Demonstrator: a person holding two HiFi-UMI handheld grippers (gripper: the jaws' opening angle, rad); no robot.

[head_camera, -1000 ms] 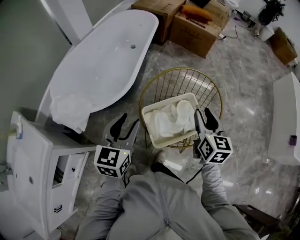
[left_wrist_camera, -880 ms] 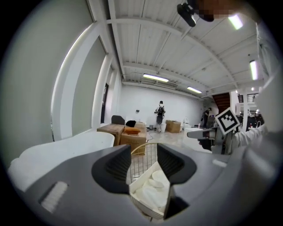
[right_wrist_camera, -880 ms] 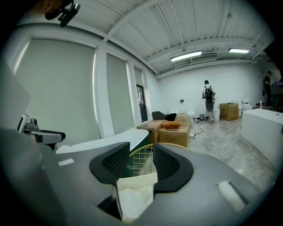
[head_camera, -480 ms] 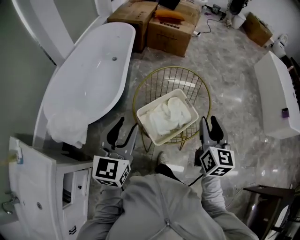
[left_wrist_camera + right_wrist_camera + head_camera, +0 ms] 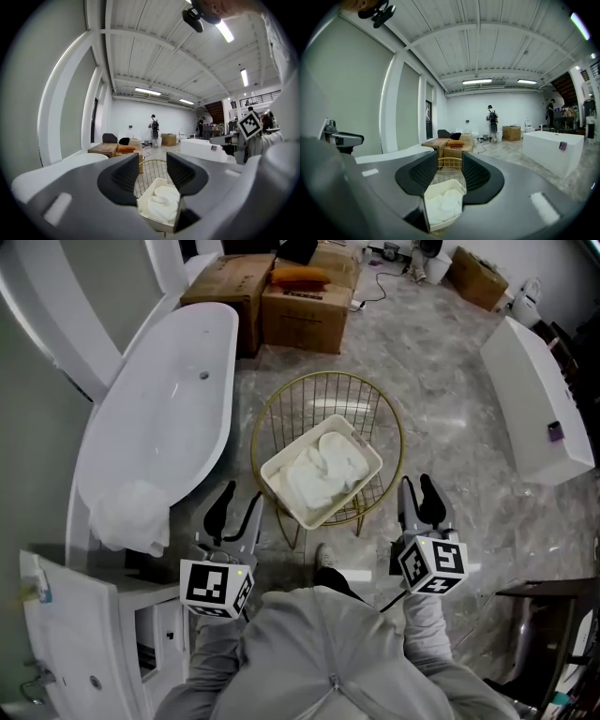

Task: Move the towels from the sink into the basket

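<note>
A white plastic basket (image 5: 284,498) sits on a round gold wire stand (image 5: 281,404) and holds crumpled white towels (image 5: 323,470). My left gripper (image 5: 238,503) hovers just short of the basket's near left side, open and empty. My right gripper (image 5: 417,490) is off the basket's near right corner, its jaws a little apart with nothing between them. Both gripper views look along the jaws at the towels (image 5: 164,201) (image 5: 443,204) in the basket. The left gripper (image 5: 153,176) and right gripper (image 5: 450,176) show bare pads.
A white bathtub (image 5: 159,399) runs along the left with a white cloth (image 5: 127,517) draped over its near end. A white vanity (image 5: 66,624) stands at the lower left. Cardboard boxes (image 5: 300,306) lie behind the stand, a second white tub (image 5: 539,399) at the right.
Both grippers have drawn back from the basket toward the person; the right one was at the basket's edge a second ago. The jaws look unchanged, and the head view has swung right.
</note>
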